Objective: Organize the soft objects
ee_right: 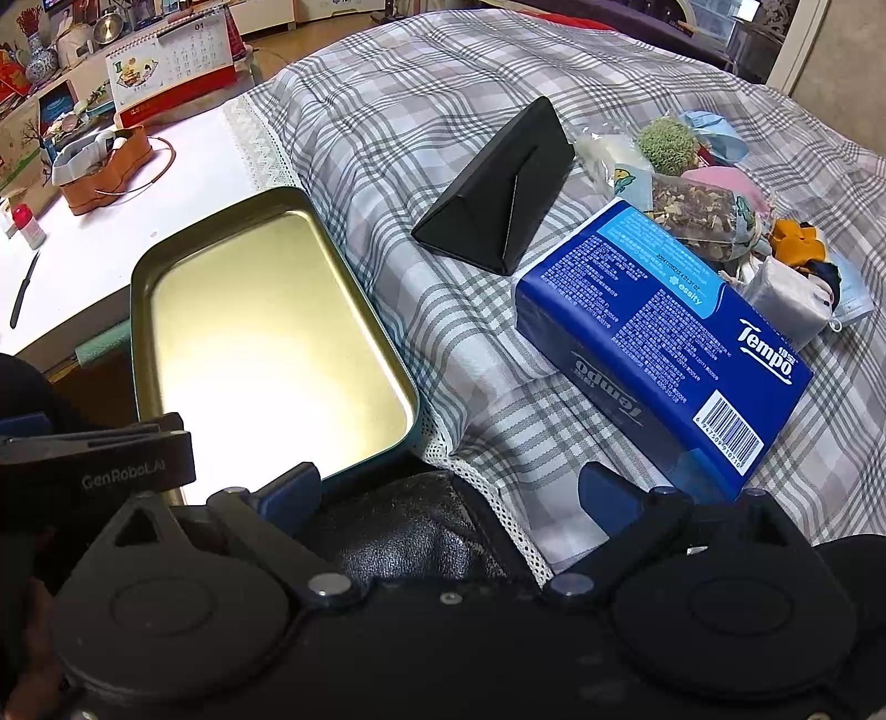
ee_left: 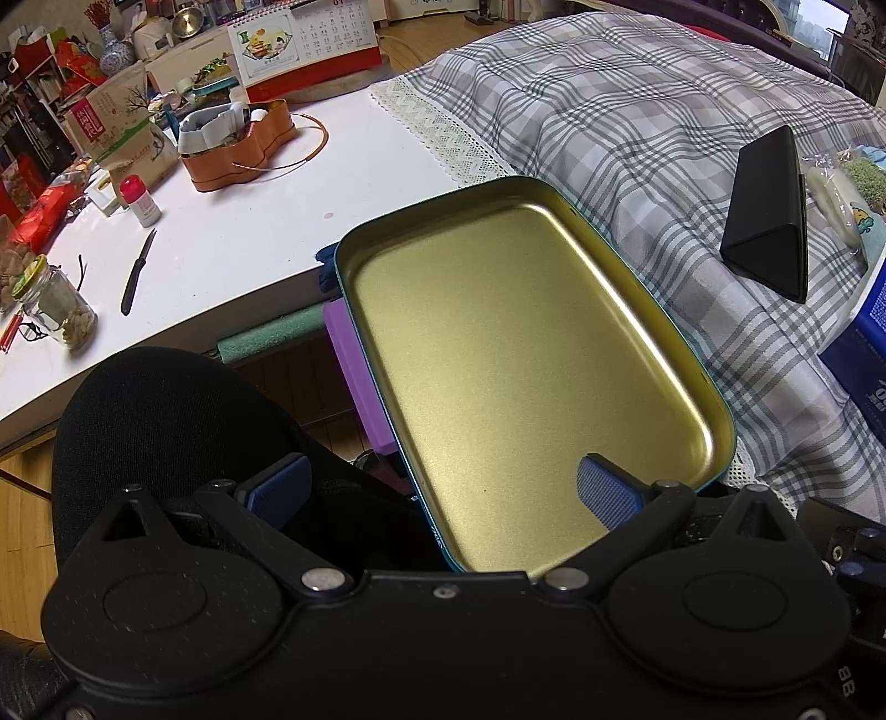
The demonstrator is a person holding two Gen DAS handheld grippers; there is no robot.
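Note:
An empty gold-lined tin tray (ee_left: 515,354) with a teal rim lies at the near edge of the plaid cloth, also in the right wrist view (ee_right: 260,332). My left gripper (ee_left: 443,490) is open, its right finger over the tray's near end. My right gripper (ee_right: 448,490) is open and empty, just right of the tray. A pile of soft items lies at the far right: a green fuzzy ball (ee_right: 667,144), a pink cloth (ee_right: 720,185), a blue mask (ee_right: 714,133), a dried-flower pouch (ee_right: 703,219) and small sachets (ee_right: 792,299).
A blue Tempo tissue pack (ee_right: 653,332) and a black triangular case (ee_right: 498,194) lie on the plaid cloth (ee_right: 421,99). The white table (ee_left: 232,210) holds an orange box (ee_left: 238,144), a black knife (ee_left: 138,271), a jar (ee_left: 58,307) and a calendar (ee_left: 302,44). A black chair (ee_left: 166,421) stands below.

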